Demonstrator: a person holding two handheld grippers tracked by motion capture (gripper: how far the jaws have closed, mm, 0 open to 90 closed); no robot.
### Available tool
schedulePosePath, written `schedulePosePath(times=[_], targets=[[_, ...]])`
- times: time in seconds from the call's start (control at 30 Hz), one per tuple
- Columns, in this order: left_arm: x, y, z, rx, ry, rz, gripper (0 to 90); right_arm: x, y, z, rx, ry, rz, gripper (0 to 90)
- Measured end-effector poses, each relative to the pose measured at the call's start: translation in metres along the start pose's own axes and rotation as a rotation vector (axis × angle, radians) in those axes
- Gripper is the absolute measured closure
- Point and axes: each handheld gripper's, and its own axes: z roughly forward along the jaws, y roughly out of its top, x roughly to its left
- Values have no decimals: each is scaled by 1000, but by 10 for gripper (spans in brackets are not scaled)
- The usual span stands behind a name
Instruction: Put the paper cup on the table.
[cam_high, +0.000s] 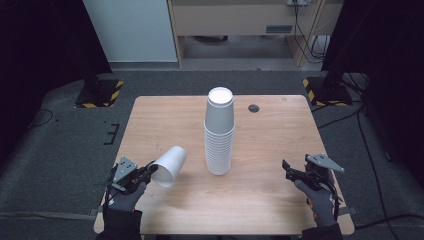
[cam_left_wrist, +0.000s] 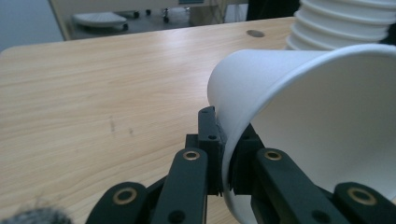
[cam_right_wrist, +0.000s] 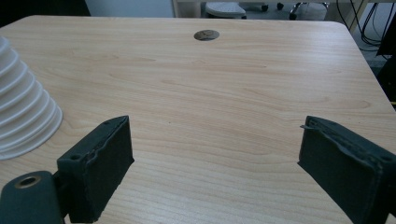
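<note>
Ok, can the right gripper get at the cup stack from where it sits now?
Probably yes. The right gripper is open and holds nothing, and bare table lies between it and the cup stack. The left gripper, pinching the single cup's rim, is on the far side.

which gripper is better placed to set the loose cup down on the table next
Left. The left gripper is already shut on the rim of the single cup, held tilted beside the cup stack. The right gripper hangs open near the table's right edge.
</note>
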Motion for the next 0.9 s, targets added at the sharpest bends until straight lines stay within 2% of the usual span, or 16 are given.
schedulePosePath(times=[0.1, 0.17, 0.23, 0.33, 0.43, 0.5, 0.53, 0.63, 0.9], targets=[[9, 0, 0, 31, 36, -29, 853, 0, -1, 1, 7, -5, -8, 99], [15, 1, 0, 52, 45, -47, 852, 1, -1, 1, 9, -10, -13, 99], [21, 1, 0, 83, 54, -66, 853, 1, -1, 1, 13, -15, -15, 99], [30, 2, 2, 155, 66, -80, 853, 0, -1, 1, 18, -22, -19, 99], [38, 6, 3, 238, 75, -85, 853, 0, -2, 1, 20, -22, -17, 99], [41, 9, 4, 279, 85, -83, 853, -1, -2, 1, 22, -22, -18, 99], [41, 9, 4, 279, 85, -83, 854, 0, -2, 1, 24, -21, -17, 98], [46, 16, 5, 351, 102, -70, 854, 0, -2, 1, 23, -20, -18, 98], [58, 34, 4, 503, 112, -58, 856, -1, -2, 1, 26, -19, -22, 97]])
